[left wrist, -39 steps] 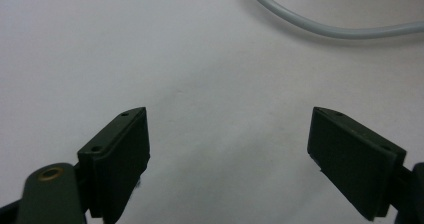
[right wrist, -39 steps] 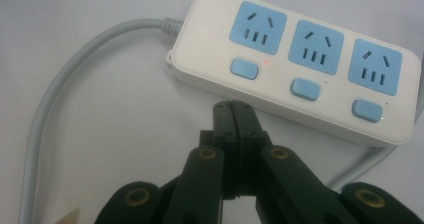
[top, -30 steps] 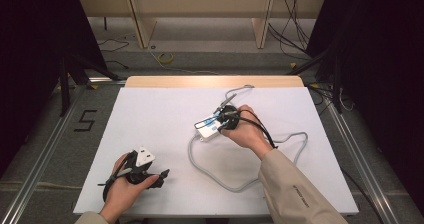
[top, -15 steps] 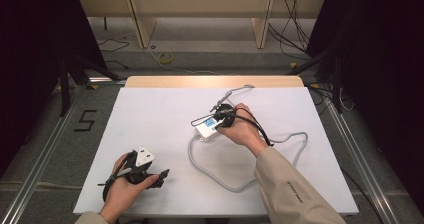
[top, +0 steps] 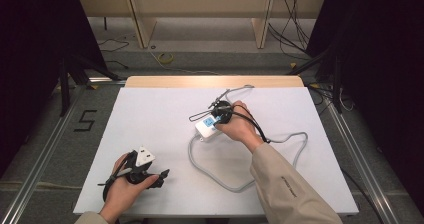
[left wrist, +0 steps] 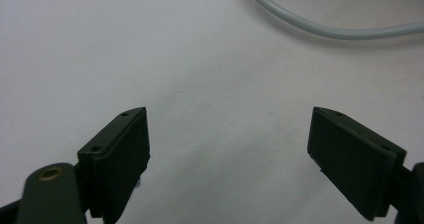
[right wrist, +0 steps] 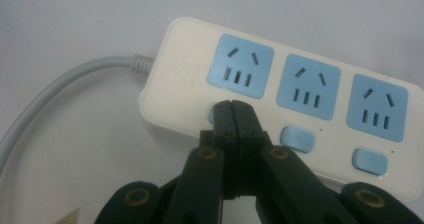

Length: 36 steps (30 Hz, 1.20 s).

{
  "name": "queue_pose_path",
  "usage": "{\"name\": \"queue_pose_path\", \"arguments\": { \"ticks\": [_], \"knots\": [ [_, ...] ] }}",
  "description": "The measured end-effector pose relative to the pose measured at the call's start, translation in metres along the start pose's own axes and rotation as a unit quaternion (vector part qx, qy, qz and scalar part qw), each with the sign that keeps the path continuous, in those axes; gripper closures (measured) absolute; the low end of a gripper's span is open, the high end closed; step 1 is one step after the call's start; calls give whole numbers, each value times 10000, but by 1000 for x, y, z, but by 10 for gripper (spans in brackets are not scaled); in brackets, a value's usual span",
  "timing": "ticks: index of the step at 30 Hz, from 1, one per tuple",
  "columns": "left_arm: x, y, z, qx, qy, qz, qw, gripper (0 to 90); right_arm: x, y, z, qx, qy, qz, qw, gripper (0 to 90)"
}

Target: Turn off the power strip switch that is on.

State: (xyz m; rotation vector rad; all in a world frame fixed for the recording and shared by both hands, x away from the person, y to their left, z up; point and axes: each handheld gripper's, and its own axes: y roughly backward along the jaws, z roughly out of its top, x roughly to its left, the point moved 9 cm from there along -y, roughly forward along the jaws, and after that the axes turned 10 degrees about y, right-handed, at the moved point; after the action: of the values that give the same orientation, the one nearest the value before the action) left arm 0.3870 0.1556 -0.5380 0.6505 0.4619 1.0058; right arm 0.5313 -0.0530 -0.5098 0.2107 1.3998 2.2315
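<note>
In the right gripper view, the closed tips of the right gripper (right wrist: 233, 109) cover the first blue switch on the power strip (right wrist: 190, 69), so we cannot tell whether they touch it. The strip's far end runs off the right edge. In the high view, the right hand (top: 240, 126) hides most of the strip, and its sockets are too small to make out.
</note>
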Motion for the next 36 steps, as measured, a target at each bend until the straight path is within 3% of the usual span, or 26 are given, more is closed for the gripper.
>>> {"name": "queue_pose_path", "arguments": {
  "ticks": [9,36],
  "knots": [
    [0,0,0,24,-18,-6,10000,166,-3,-3,2,0,-84,25,10000,900],
    [0,0,0,45,-40,-7,10000,166,1,-14,8,83,-15,4,10000,900]
  ]
}}
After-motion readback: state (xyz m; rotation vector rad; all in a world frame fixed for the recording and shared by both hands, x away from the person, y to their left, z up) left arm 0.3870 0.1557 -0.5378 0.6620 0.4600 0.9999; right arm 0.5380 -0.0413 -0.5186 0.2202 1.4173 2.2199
